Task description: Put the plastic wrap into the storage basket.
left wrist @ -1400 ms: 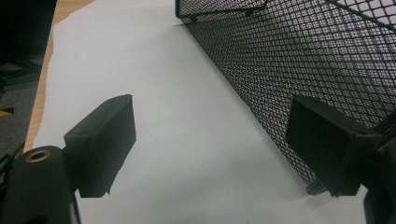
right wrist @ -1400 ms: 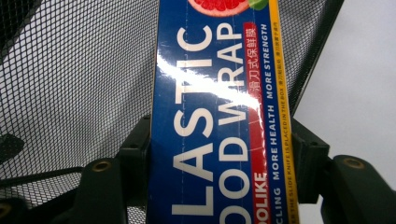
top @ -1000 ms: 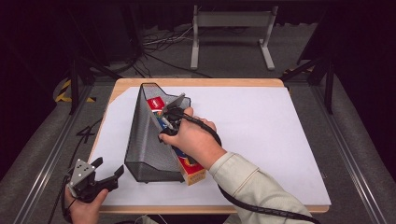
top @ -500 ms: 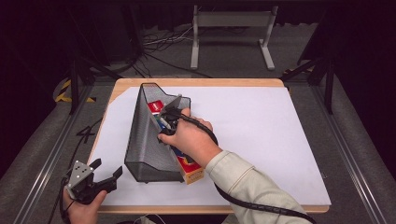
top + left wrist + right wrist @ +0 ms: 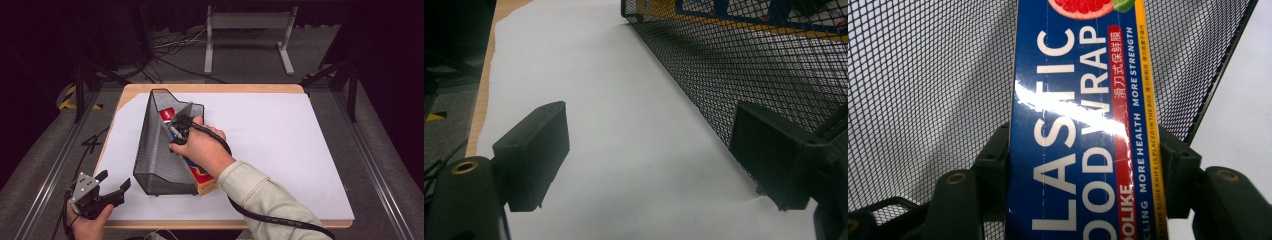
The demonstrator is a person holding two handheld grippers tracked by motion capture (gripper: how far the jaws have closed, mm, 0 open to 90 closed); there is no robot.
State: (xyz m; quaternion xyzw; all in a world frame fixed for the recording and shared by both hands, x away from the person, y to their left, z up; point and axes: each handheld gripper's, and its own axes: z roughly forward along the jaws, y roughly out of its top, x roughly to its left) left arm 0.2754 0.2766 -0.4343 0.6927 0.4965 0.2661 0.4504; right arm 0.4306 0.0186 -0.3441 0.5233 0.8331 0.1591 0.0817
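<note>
Plastic food wrap box (image 5: pixel 1080 125) sat clamped across its width between the jaws of the right gripper (image 5: pixel 179 131), lying slanted inside the black mesh file holder (image 5: pixel 155 150), its far end toward 12 o'clock and its near end poking out of the open front at about 5 o'clock. The holder stood on the white sheet covering the desk (image 5: pixel 300 150), toward the desk's 9 o'clock side. Doing this step well probably meant keeping the box parallel to the mesh walls and sliding it along the holder's length rather than twisting it, since a corner could snag the mesh or tip the light holder. The left gripper (image 5: pixel 107 192) hovered at 7 o'clock of the holder with its jaws apart and nothing between them; it looked well placed to brace the near mesh wall (image 5: pixel 744 65) if the holder started to shift.
</note>
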